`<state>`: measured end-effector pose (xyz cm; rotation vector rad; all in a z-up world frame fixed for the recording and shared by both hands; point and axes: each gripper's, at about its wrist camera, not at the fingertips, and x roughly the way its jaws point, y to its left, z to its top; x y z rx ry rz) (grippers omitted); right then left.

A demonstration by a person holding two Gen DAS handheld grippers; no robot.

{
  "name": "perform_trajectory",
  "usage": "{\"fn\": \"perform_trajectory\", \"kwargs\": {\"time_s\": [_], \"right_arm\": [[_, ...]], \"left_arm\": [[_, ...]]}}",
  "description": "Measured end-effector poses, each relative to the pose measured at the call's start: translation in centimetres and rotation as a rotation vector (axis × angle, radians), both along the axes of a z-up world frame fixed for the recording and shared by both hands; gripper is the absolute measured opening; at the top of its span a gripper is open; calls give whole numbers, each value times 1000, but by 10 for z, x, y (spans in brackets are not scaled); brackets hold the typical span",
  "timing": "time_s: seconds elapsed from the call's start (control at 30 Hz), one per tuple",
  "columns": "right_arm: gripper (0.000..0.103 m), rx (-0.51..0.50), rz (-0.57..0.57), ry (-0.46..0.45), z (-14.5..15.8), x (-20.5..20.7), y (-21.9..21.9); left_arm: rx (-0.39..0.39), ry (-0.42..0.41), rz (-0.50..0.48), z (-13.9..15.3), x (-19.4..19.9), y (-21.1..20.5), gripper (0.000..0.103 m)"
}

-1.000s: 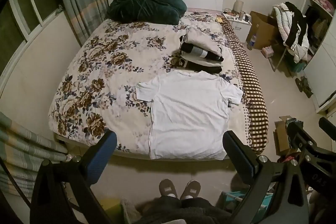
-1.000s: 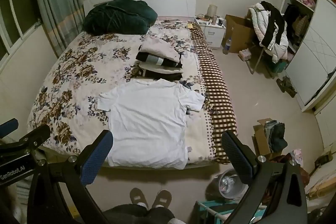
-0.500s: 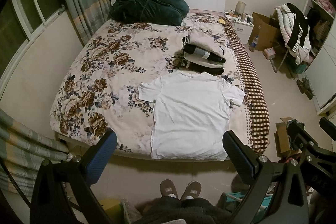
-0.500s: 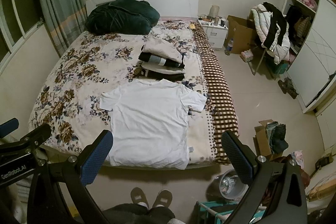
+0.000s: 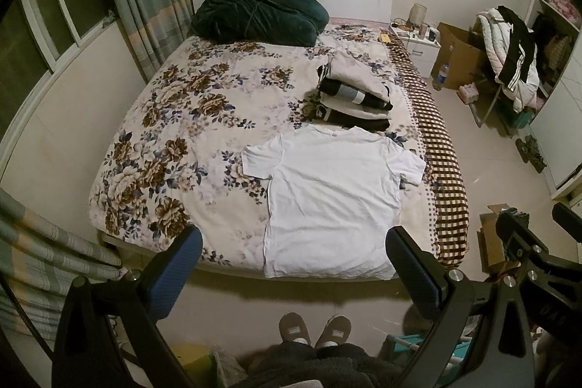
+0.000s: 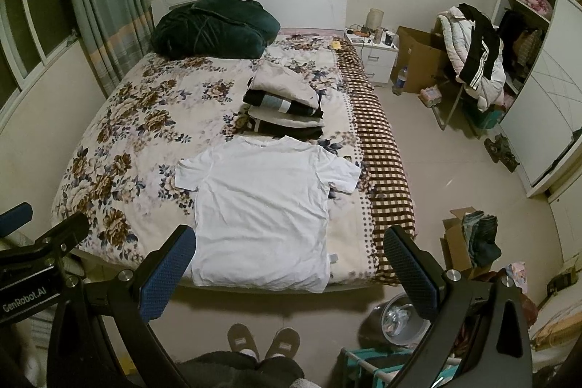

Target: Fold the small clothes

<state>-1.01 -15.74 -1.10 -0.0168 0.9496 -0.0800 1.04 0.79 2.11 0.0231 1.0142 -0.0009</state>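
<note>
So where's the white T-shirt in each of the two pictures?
Left wrist view: the white T-shirt lies flat at the foot of the bed, just right of the picture's middle.
Right wrist view: the white T-shirt lies in the same spot, just left of the middle.
Shared landmark: the stack of folded clothes right behind the collar.
</note>
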Motion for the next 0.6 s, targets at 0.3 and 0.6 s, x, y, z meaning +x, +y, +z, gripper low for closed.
{"fn": "perform_trajectory", "kwargs": {"time_s": [0.3,0.6], "right_arm": [[103,0,-1,-2,1,1,0],[103,1,0,-4,1,0,0]], "left_arm": [[-2,-2,0,4,2,5,103],[1,-3,-2,2,0,1,103]]}}
